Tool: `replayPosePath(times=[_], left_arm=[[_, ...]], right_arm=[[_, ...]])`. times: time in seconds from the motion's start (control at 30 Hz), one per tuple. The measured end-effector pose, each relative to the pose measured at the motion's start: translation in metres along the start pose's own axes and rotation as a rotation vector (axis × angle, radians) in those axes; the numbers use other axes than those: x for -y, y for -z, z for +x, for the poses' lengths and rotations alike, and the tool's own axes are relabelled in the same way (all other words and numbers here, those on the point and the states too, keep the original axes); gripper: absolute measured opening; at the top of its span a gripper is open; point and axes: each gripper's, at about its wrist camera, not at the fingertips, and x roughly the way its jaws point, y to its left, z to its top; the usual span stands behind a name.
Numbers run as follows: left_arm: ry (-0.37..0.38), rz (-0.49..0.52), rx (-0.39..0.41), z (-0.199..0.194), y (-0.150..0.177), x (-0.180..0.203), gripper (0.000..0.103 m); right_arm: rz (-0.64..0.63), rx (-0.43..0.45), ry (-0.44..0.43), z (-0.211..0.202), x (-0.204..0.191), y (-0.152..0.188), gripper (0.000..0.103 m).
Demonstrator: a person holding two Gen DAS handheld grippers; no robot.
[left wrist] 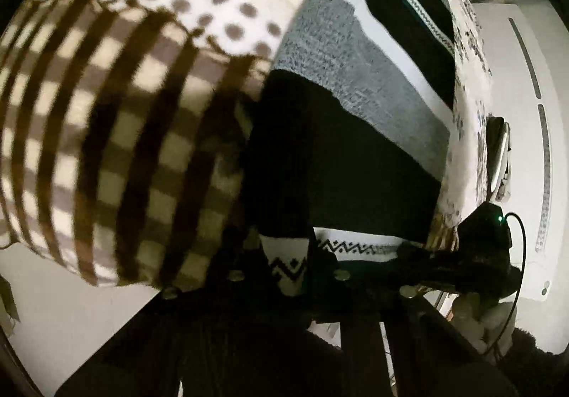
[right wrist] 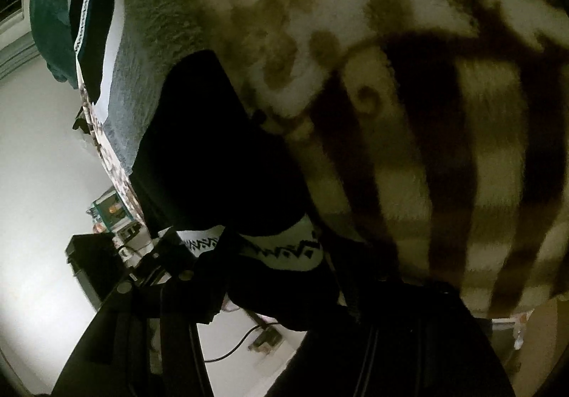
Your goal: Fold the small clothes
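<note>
- A knitted garment [left wrist: 355, 162] in bands of black, grey and white, with a black zigzag line along its white hem, lies spread on a soft fleece blanket [left wrist: 117, 134], cream with brown checks and brown dots.
- The garment's white hem sits at the near edge of the blanket, right in front of both tools; its dark, striped far end runs away toward the blanket's far edge.
- The left gripper [left wrist: 288, 272] is over the hem with a strip of the white, zigzag-patterned edge caught between its two black fingers; the jaws stand nearly together and pinch that edge.
- The right gripper [right wrist: 281, 262] is at the same hem, just beside the other tool. White zigzag cloth lies across the gap between its dark fingers, but the view is dim and blurred, and I cannot tell whether the pads press on it.
- In the left wrist view the other tool's black body [left wrist: 476, 255], with a small green light and a thin black cable, is at the blanket's right edge.
- A pale floor [right wrist: 39, 155] shows beyond the blanket's edge, with small clutter that is too blurred to name.
</note>
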Motion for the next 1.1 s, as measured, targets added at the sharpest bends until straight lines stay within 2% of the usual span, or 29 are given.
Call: replayPosePath(times=[0.03,0.1,0.13,0.37,0.5,0.6,0.73,0.83,1.03,1.1], left_arm=[[0.000,0.001,0.008,-0.005,0.001,0.002,0.012],[-0.001,0.004,0.019,-0.015,0.001,0.010,0.011],[-0.002,0.005,0.027,-0.020,0.001,0.014,0.011],[0.079,-0.030,0.108,-0.057,-0.016,0.043,0.011],[0.132,-0.043,0.171,-0.076,-0.047,0.061,0.011],[0.165,-0.028,0.224,-0.087,-0.085,0.077,0.011],[0.172,0.025,0.297,-0.084,-0.161,0.111,0.011],[0.162,0.067,0.331,-0.077,-0.222,0.131,0.011],[0.156,0.117,0.330,-0.051,-0.340,0.163,0.012],[0.154,0.135,0.323,-0.047,-0.366,0.170,0.012]], right_arm=[[-0.005,0.005,-0.004,0.000,-0.002,0.003,0.026],[-0.017,0.019,-0.013,-0.003,-0.007,0.008,0.017],[-0.029,0.027,-0.020,-0.006,-0.013,0.011,0.015],[-0.110,0.084,-0.123,-0.049,-0.055,0.021,0.013],[-0.116,0.146,-0.209,-0.085,-0.080,0.012,0.013],[-0.114,0.198,-0.281,-0.113,-0.107,-0.009,0.013],[-0.119,0.265,-0.331,-0.142,-0.145,-0.056,0.013],[-0.159,0.333,-0.309,-0.164,-0.180,-0.112,0.013],[-0.158,0.434,-0.253,-0.192,-0.231,-0.231,0.013],[-0.146,0.457,-0.235,-0.198,-0.247,-0.270,0.013]])
